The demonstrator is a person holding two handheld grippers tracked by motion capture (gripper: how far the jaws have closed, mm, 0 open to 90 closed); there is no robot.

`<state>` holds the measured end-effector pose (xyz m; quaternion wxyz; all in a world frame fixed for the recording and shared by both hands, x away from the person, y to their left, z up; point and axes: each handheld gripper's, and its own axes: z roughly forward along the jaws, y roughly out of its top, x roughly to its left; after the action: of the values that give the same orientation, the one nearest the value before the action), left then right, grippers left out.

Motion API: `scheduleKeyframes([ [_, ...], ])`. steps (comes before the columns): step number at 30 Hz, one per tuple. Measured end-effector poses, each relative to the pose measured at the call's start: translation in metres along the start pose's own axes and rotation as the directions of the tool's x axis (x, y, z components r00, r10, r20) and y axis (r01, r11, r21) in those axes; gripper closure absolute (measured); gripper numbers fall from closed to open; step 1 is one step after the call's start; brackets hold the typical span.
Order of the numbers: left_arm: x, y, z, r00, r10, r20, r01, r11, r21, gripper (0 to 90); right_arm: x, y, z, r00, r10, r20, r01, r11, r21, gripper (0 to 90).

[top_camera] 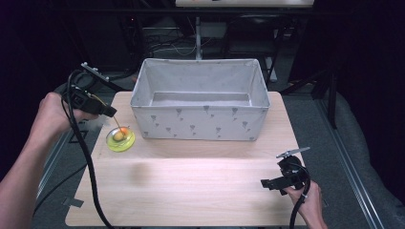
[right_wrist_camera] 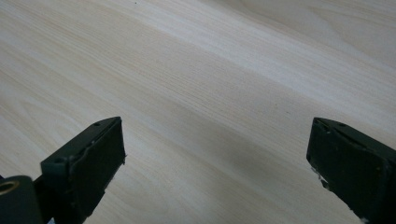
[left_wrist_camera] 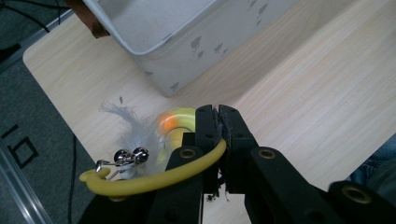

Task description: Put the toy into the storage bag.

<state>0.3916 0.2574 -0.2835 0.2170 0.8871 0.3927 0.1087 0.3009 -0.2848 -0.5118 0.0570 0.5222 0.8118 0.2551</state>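
A grey fabric bin [top_camera: 199,98] is standing at the back of the wooden table [top_camera: 191,186]; the right gripper [right_wrist_camera: 215,158] is hovering spread and empty over bare wood. The left gripper [left_wrist_camera: 218,122], jaws pressed together, is pinching the thin yellow cord [left_wrist_camera: 159,176] of a feathered toy [left_wrist_camera: 135,140], which is dangling just beside the bin's left front corner and looks light, floppy and prone to swinging, so the cord seems the surest hold.

The table [top_camera: 200,186] is pale wood-grain board, smooth and matt, with fine streaks plain in the right gripper view. The storage bin [top_camera: 200,121] is soft grey cloth printed with small darker motifs, its walls slightly slack. The left gripper [left_wrist_camera: 218,122] has matt black plastic jaws with brass-coloured screw inserts, pinching a yellow cord [left_wrist_camera: 154,179] that looks like smooth rubber. Beside it hang two shiny metal bells [left_wrist_camera: 130,156] and a wispy white feather [left_wrist_camera: 128,126]. The yellow-green ring [top_camera: 120,139] seems glossy translucent plastic, though blurred.
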Motion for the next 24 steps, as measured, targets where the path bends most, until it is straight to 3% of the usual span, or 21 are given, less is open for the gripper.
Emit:
scheduleKeyframes([
  [24, 0.003, 0.026, -0.029, 0.9992, 0.019, -0.034, -0.019, 0.9998, -0.008, 87.1, 0.000, 0.000, 0.000, 1.0000, 0.002, -0.003, -0.002, 1.000, 0.012, 4.2],
])
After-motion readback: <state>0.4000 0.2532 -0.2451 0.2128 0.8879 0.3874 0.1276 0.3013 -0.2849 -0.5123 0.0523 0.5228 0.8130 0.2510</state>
